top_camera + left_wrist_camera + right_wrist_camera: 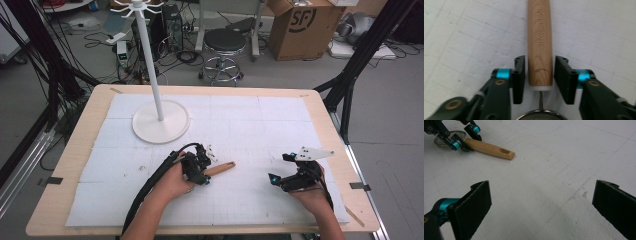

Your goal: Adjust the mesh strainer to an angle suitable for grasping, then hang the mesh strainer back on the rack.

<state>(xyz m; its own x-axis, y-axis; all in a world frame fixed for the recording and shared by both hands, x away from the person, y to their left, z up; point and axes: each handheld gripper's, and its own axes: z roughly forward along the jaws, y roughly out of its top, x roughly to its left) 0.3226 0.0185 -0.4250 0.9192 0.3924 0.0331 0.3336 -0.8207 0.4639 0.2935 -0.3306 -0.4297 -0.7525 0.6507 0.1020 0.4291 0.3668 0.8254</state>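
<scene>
one strainer (220,168); one stand (160,120); two tools

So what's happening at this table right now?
A person works a claw in each hand over a white gridded mat. The left claw straddles the light wooden handle of a small metal strainer, its jaws close beside it but not clearly gripping. The right claw hangs wide open, holding nothing. A white hook stand waits behind.

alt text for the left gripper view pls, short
The left gripper straddles the lower end of a wooden handle stamped KITCHEN TOOL, its black fingers on either side with narrow gaps, not yet clamped. The handle lies on a white gridded mat; a metal mesh rim shows at the bottom edge.
</scene>
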